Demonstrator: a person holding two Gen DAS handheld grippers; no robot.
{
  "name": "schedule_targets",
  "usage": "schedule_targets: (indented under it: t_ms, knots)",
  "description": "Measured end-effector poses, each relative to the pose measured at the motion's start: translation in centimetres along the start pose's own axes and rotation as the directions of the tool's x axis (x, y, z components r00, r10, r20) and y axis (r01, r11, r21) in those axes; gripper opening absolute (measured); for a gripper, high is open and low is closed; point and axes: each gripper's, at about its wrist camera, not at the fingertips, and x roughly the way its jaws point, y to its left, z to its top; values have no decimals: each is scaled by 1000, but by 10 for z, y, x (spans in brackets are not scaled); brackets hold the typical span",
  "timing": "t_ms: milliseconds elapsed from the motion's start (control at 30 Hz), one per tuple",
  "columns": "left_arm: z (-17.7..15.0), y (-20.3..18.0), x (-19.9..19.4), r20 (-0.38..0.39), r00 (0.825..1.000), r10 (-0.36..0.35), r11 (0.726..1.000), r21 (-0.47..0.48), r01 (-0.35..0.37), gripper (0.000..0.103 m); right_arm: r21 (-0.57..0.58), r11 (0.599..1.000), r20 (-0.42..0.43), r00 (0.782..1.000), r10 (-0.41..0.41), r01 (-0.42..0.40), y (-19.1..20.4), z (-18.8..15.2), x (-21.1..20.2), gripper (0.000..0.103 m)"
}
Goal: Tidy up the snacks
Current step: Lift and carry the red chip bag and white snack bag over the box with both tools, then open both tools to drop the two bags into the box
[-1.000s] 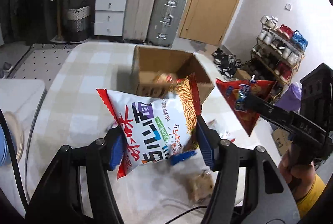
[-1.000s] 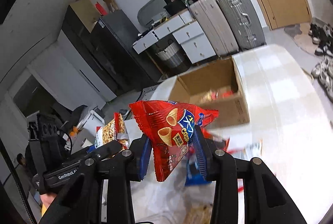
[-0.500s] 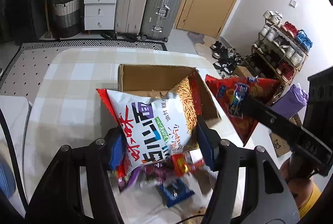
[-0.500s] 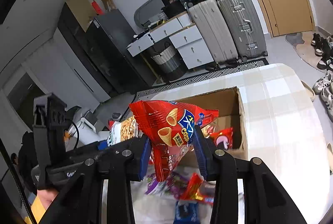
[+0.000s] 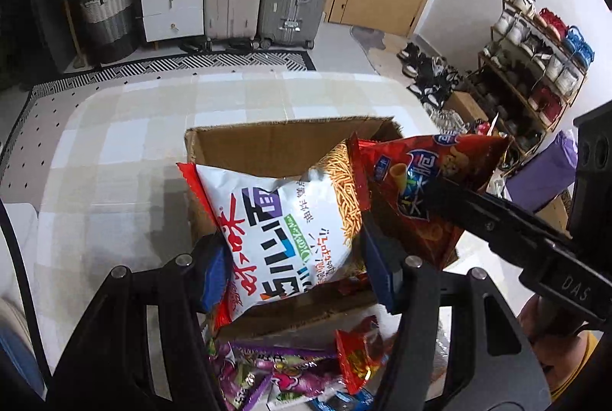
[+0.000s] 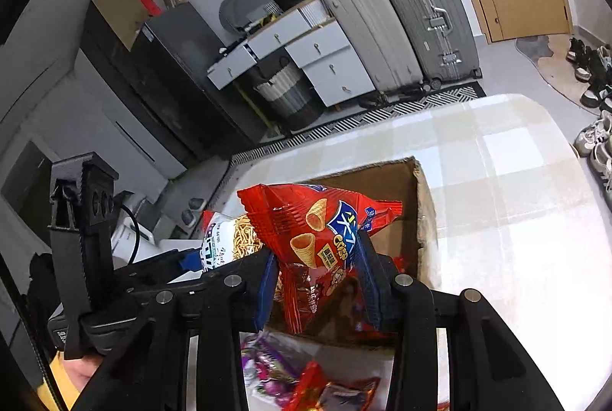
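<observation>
Up front in my left wrist view, the left gripper has its blue pads pinching the lower half of a puffy white snack bag, glossy film with red crimped ends and a print of thin golden sticks, held over the open cardboard box. Only this view gives me the box's plain corrugated back wall and the checked, pale tablecloth stretching behind it. I also see the right gripper from the side, a matte black bar crossing in from the right, biting a red cone-snack bag that overlaps the box's right edge. Small purple and red wrappers lie crumpled on the cloth just below the box's near wall. A shoe rack stands at the far right. Switching to my right wrist view, the right gripper is squeezed tight on the red bag, whose creased foil bulges above the pads, over the box's near right part. What this side adds is the box's ragged right rim, the left tool's boxy black housing, and the white bag peeking out edge-on. Ribbed hard-shell suitcases line the back wall.
</observation>
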Motion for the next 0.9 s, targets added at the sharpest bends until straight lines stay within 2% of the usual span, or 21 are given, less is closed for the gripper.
schedule_targets:
  t_ms: [467, 900]
  knots:
    - [-18, 0, 52, -59, 998, 21, 1000, 21, -20, 59, -30, 997, -61, 996, -66, 64, -17, -7, 28, 38]
    - [-19, 3, 70, -78, 996, 30, 999, 20, -28, 60, -38, 996, -74, 994, -82, 80, -17, -8, 34, 38]
